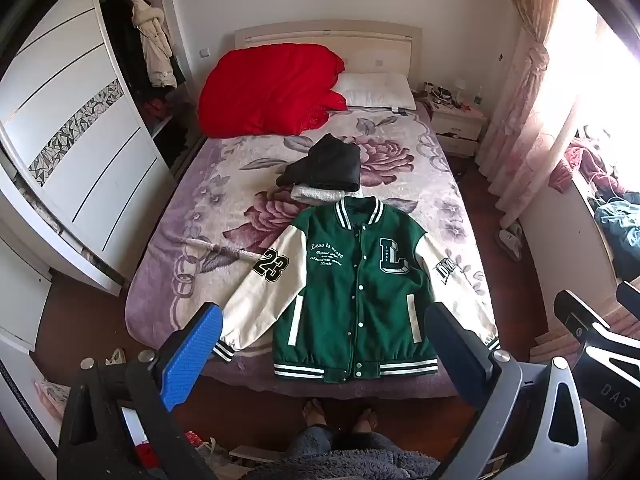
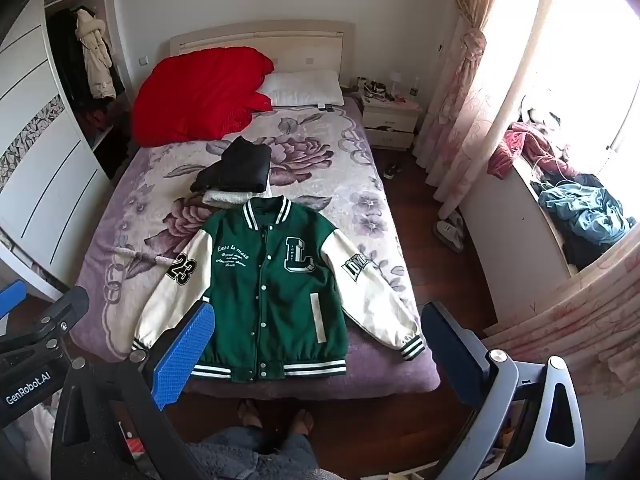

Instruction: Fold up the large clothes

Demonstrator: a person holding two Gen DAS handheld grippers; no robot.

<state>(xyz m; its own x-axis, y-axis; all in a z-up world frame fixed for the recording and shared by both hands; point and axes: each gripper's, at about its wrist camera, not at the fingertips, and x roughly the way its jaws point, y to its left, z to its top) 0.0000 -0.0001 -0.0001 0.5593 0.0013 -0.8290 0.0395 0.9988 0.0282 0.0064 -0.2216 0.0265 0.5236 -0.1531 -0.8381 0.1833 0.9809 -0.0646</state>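
A green varsity jacket (image 1: pixel 352 288) with cream sleeves lies flat, front up and buttoned, at the foot of the bed; it also shows in the right wrist view (image 2: pixel 276 292). Its sleeves spread out to both sides. My left gripper (image 1: pixel 320 344) is open and empty, held high above the bed's foot edge. My right gripper (image 2: pixel 316 344) is open and empty too, beside the left one and at the same height. Neither touches the jacket.
Folded dark and grey clothes (image 1: pixel 324 172) are stacked behind the jacket's collar. A red quilt (image 1: pixel 272 96) and pillow (image 1: pixel 376 90) lie at the headboard. A thin stick (image 1: pixel 220 246) lies left of the jacket. A wardrobe (image 1: pixel 80 152) stands left, a nightstand (image 1: pixel 456 124) right. The person's feet (image 1: pixel 340 416) stand at the bed's foot.
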